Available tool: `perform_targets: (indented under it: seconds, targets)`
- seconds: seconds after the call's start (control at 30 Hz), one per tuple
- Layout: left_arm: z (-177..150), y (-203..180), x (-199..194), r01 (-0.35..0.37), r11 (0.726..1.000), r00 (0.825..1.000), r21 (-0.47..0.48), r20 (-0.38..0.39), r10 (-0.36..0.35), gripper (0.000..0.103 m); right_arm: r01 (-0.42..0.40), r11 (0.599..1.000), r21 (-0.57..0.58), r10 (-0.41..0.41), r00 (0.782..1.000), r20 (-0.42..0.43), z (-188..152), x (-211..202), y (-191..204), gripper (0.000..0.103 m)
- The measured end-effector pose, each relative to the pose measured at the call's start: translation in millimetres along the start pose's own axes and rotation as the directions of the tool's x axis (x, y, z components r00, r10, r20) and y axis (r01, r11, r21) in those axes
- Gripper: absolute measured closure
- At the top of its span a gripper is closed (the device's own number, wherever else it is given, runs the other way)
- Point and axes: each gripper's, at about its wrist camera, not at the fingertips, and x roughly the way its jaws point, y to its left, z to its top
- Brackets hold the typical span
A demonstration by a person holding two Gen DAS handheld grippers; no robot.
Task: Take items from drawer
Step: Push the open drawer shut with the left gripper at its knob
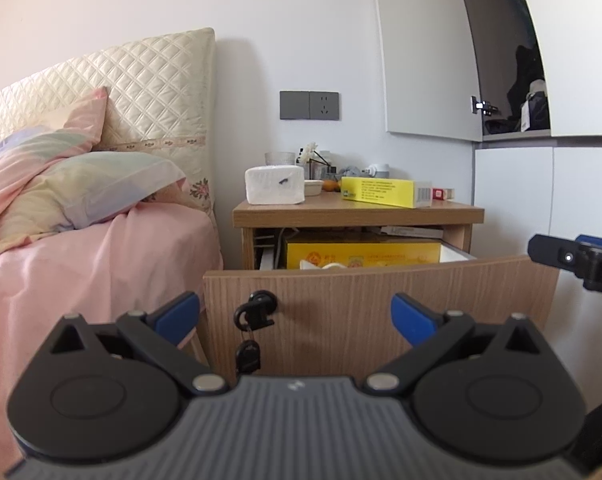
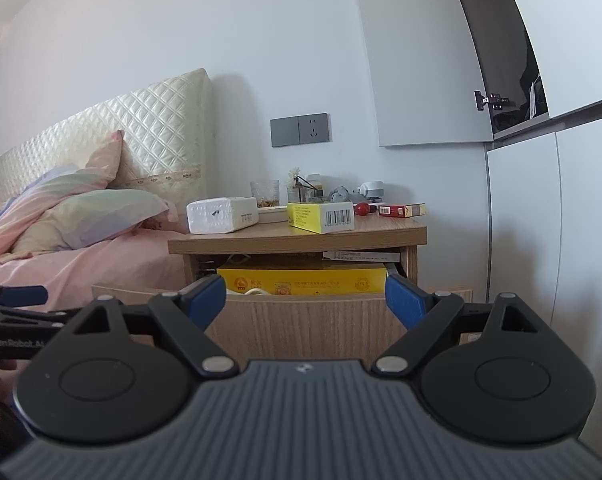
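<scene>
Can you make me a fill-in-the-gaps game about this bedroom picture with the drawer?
1. The drawer of the bedside table is pulled ____.
2. The big box inside the drawer is coloured ____.
3. A bunch of ____ hangs from the lock on the drawer front.
4. Both the left gripper and the right gripper are ____ and hold nothing.

Missing words: open; yellow; keys; open
</scene>
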Motion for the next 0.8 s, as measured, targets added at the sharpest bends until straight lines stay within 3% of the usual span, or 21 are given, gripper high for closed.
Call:
perform_targets:
  seconds: [0.47, 0.8]
  targets:
    - [-15, 4, 30, -0.025, 0.998, 0.999, -0.051, -0.029, 0.024, 0.0, 0.028, 1.0, 0.004, -0.028, 0.999, -0.034, -23, 20, -11, 0.014]
    - [-29, -10, 49, -0.063, 0.998, 0.998, 0.011, -0.022, 0.063, 0.002, 0.038, 0.999, 0.012, -0.037, 0.996, -0.076, -43, 35, -14, 0.014]
